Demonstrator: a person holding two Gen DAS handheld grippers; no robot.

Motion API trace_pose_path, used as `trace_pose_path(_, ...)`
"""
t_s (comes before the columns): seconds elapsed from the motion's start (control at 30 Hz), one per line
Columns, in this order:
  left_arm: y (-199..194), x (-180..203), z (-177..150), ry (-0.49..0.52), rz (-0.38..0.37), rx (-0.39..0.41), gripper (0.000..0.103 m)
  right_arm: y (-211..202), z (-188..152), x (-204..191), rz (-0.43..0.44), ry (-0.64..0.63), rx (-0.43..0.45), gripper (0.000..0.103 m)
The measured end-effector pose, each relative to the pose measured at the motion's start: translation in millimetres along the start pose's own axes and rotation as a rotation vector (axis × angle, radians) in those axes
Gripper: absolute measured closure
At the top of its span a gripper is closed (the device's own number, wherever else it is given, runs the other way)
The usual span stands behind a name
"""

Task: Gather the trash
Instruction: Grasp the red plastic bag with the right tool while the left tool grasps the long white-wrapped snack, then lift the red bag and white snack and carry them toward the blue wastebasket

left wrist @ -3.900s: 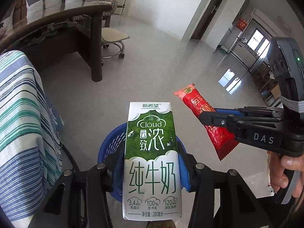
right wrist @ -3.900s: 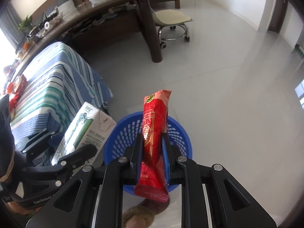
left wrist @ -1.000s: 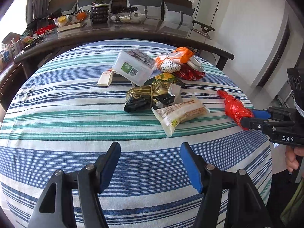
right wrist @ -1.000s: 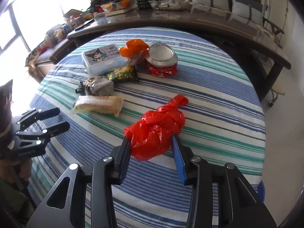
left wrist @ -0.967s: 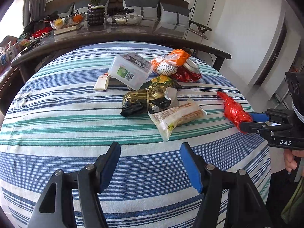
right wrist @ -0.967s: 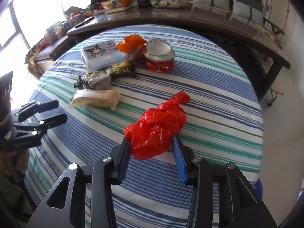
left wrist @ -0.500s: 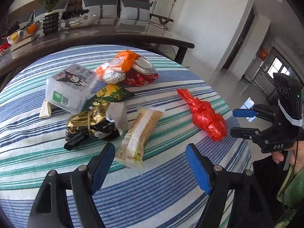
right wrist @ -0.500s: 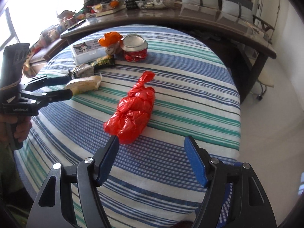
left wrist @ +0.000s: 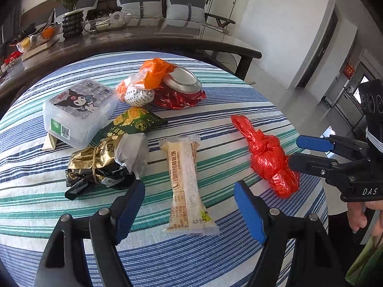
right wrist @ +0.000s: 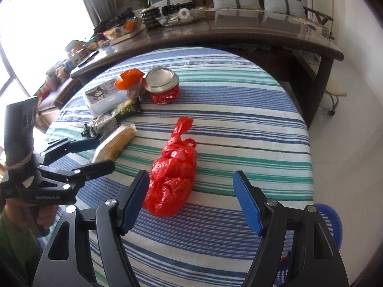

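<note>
While my left gripper (left wrist: 189,203) gapes over the cream snack packet (left wrist: 185,186), only my right gripper (right wrist: 190,201), also apart, shows the blue basket (right wrist: 329,222) beyond the worktop's edge.

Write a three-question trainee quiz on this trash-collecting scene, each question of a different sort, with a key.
1. True or false: the right tool is shut on the red plastic bag.
2. Which item lies between the left tool's fingers? A) the clear plastic box B) the long pale snack wrapper C) the silver can
3. Fill in: the trash lies on a ____ tablecloth.

Key: 1 false, both fingers stand clear of it. 2 B. 3 striped.
</note>
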State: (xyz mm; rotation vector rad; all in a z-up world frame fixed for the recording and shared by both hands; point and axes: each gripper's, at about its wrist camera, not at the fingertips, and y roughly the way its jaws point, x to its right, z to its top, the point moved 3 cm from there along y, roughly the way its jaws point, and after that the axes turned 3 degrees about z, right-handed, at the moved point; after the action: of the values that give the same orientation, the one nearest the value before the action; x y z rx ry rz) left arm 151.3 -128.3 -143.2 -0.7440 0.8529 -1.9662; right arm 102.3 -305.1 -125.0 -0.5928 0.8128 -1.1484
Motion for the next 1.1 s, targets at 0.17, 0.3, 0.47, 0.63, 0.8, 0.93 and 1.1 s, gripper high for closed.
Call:
trace_pose_path(0.17,5,6,0,0.035,0.045,-0.002,0.061,33,7,-15,0.008,-0.011,-0.041,0.029)
trace_pose_path(0.3,3,2,-2,0.03,0.06,0.003,0.079,51,3,-22,-0.049,-0.064,-0.099,0.05)
trace_pose_path(0.47,-31,-9,-18,-0.046,0.082,0.032,0.079,37,-2,-23,-0.061,-0.113,-0.08,0.057)
trace_pose_path(0.63,-57,-11,-48,-0.065,0.106,0.031,0.079,18,-21,-47,0.04,-0.224,-0.041,0.057)
trace_pose_path(0.8,-54,-10,-64,-0.044,0.128,-0.004,0.053,29,-45,-59,0.002,-0.324,-0.069,0.05)
trace_pose_path(0.93,-50,-12,-63,-0.055,0.137,0.01,0.03,32,-43,-60,-0.003,-0.314,-0.063,0.035)
trace_pose_path(1.1,-37,-10,-61,-0.025,0.193,-0.002,0.03,37,-39,-60,-0.021,-0.289,-0.059,0.023)
